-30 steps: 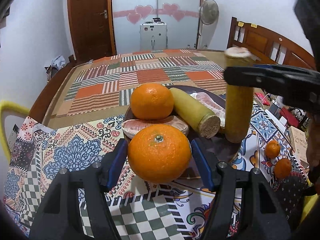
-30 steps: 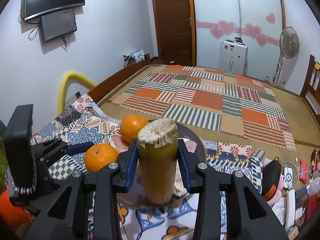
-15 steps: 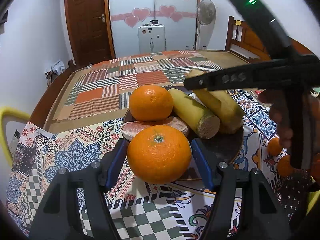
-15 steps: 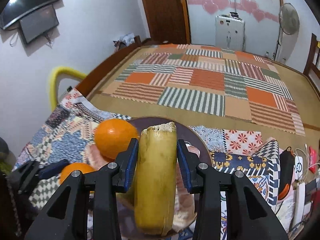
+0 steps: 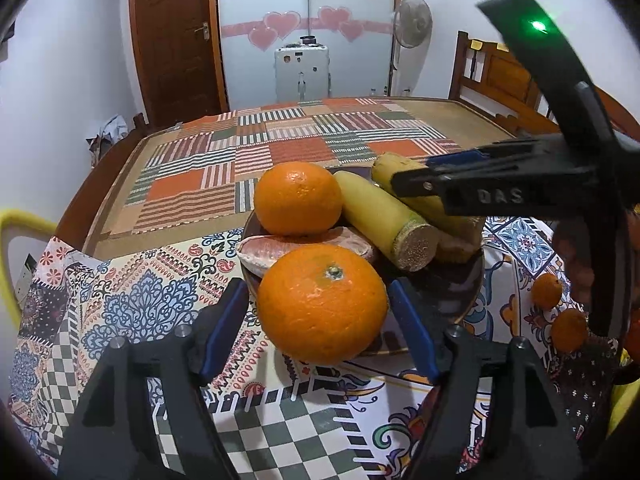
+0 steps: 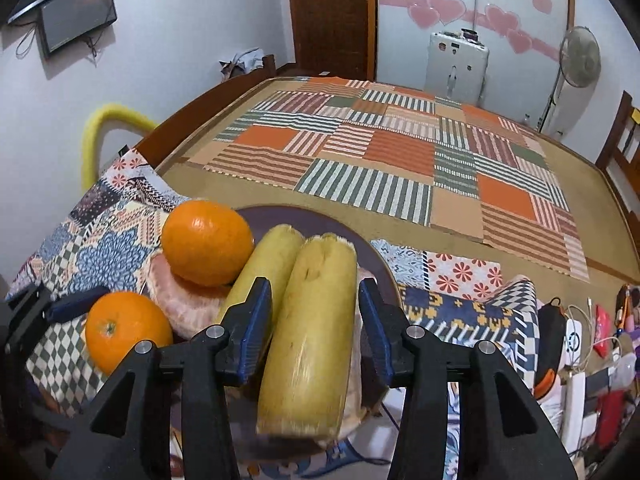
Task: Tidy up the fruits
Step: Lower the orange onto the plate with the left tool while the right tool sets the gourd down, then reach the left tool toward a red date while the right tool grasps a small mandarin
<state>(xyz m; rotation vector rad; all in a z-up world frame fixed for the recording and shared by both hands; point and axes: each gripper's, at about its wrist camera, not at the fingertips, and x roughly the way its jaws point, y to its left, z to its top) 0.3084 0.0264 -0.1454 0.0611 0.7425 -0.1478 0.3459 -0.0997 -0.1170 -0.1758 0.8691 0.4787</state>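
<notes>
A dark round plate [image 6: 320, 216] [image 5: 468, 280] holds an orange [image 5: 298, 198] [image 6: 206, 242], pomelo segments [image 5: 256, 246] [image 6: 176, 292] and a yellow cane piece [image 5: 380, 220] [image 6: 264, 268]. My left gripper [image 5: 316, 328] is shut on a second orange [image 5: 322, 304] [image 6: 126, 330] at the plate's near rim. My right gripper [image 6: 316, 312] has its jaws spread around another cane piece [image 6: 312, 332] [image 5: 412, 196], which lies on the plate beside the first; gaps show on both sides.
Two small oranges [image 5: 546, 290] [image 5: 568, 334] lie on the patterned cloth [image 5: 120, 300] right of the plate. A striped patchwork mat [image 6: 400, 160] covers the table beyond. Chargers and clutter [image 6: 576, 344] sit at the right edge. A yellow chair back [image 6: 100, 128] stands at the left.
My right gripper tilted the cane piece from upright to lying flat on the plate beside the other piece, and its jaws have widened off it. The left gripper kept still with its orange.
</notes>
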